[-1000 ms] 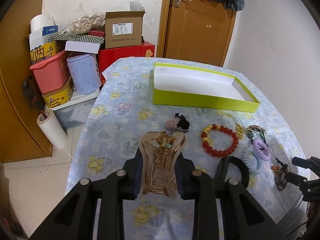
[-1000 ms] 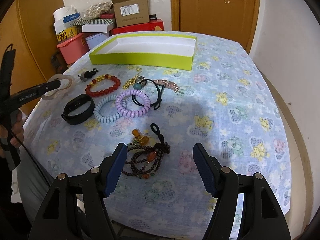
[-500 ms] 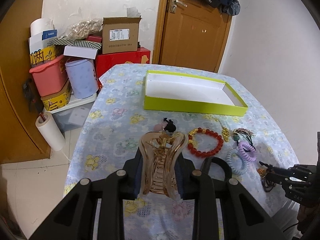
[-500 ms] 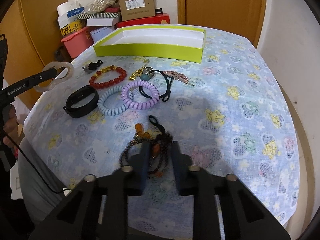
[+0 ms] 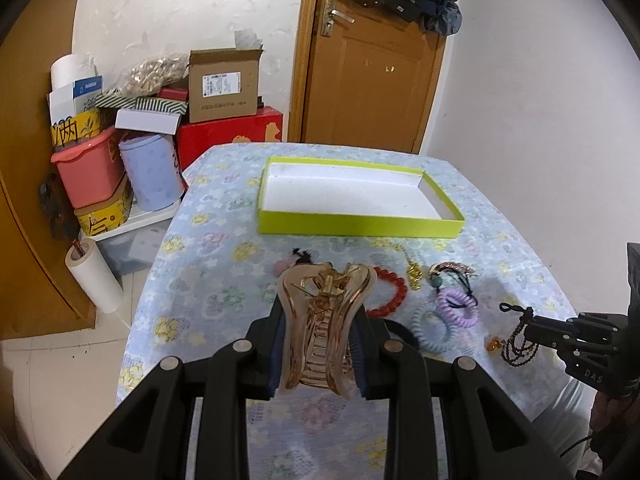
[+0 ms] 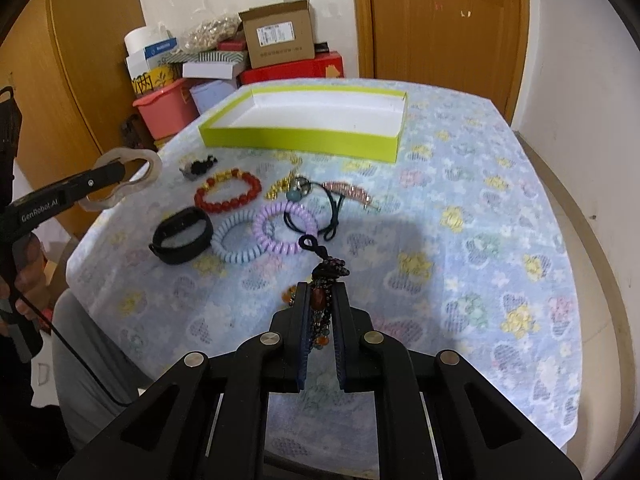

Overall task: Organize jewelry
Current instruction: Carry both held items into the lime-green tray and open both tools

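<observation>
**Jewelry gripped in both claws above the flowered table**

Jewelry lies mostly loose on the table (image 6: 500, 184), whose flowered cloth also carries the green tray (image 6: 304, 142) at the far side, white-floored and holding nothing.

Between tray and claws sit a black band (image 6: 182, 236), a red bead bracelet (image 6: 228, 196), a pale blue coil tie (image 6: 236, 240) and a purple coil tie (image 6: 286, 228) touching it, with a black elastic overlapping the purple one.

The left gripper (image 5: 320, 344) has its jaws partway apart, clamped on an amber hair claw (image 5: 326, 320) standing upright between the pads; the clip hides the near part of the red bracelet and most of the black band in the left wrist view.

The right gripper (image 6: 320, 320) is nearly closed, pinching a dark beaded strand (image 6: 326, 280) whose loops hang off the cloth. Its lower beads are buried between the pads and hard to make out. An orange bead beside the left pad is half hidden.
</observation>
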